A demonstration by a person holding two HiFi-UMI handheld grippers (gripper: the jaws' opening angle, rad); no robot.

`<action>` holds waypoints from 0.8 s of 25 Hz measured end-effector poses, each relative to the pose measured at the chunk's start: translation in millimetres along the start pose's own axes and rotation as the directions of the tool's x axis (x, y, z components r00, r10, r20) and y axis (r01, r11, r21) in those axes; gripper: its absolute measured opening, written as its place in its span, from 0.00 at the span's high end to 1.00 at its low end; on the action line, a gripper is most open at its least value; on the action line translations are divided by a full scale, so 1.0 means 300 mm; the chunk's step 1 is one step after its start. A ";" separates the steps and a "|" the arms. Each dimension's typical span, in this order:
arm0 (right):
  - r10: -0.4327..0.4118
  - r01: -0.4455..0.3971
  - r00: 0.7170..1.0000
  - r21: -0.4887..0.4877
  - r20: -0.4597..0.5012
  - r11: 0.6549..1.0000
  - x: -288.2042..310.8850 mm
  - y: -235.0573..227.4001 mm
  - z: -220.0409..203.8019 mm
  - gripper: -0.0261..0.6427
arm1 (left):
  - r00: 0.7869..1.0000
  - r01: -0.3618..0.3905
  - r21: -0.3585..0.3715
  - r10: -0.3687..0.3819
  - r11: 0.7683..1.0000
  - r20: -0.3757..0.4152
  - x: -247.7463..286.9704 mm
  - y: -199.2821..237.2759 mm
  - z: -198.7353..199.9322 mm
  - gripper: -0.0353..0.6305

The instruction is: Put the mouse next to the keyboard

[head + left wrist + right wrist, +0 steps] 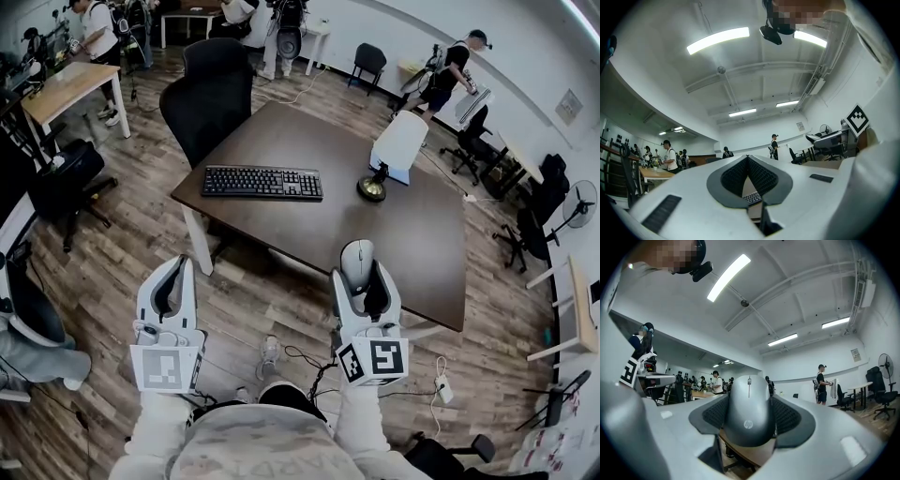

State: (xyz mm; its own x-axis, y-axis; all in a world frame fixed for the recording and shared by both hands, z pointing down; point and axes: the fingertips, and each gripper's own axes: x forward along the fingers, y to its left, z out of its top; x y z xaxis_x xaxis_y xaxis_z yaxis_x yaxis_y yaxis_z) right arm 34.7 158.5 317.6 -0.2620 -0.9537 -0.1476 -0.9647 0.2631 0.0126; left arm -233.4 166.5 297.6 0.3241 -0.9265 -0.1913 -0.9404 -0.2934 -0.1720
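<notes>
A grey mouse is clamped between the jaws of my right gripper, held over the near edge of the dark brown table. In the right gripper view the mouse fills the space between the black pads, its scroll wheel facing the camera. A black keyboard lies on the table's left part, well ahead and left of the mouse. My left gripper hangs over the floor, left of the table, jaws shut with nothing between them. A bit of the keyboard shows below its pads.
A desk lamp with a brass base and white shade stands right of the keyboard. A black office chair sits behind the table. People stand at the far desks. Cables lie on the wood floor near my feet.
</notes>
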 end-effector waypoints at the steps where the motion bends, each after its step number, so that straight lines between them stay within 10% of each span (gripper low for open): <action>1: 0.000 0.000 1.000 0.002 -0.001 1.000 0.021 -0.008 -0.005 0.50 | 1.000 0.000 -0.001 0.000 1.000 -0.001 0.022 0.004 -0.006 0.94; 20: 0.022 -0.022 1.000 0.016 -0.004 1.000 0.480 -0.242 -0.049 0.50 | 1.000 -0.013 -0.007 0.013 1.000 -0.004 0.525 0.045 -0.083 0.94</action>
State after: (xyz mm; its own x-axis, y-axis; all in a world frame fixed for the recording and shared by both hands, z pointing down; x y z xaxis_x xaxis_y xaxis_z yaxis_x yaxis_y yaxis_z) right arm 66.8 0.0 310.0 -0.2829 -0.9483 -0.1438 -0.9583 0.2859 0.0000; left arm -197.7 10.8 289.2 0.3116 -0.9311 -0.1898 -0.9452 -0.2831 -0.1630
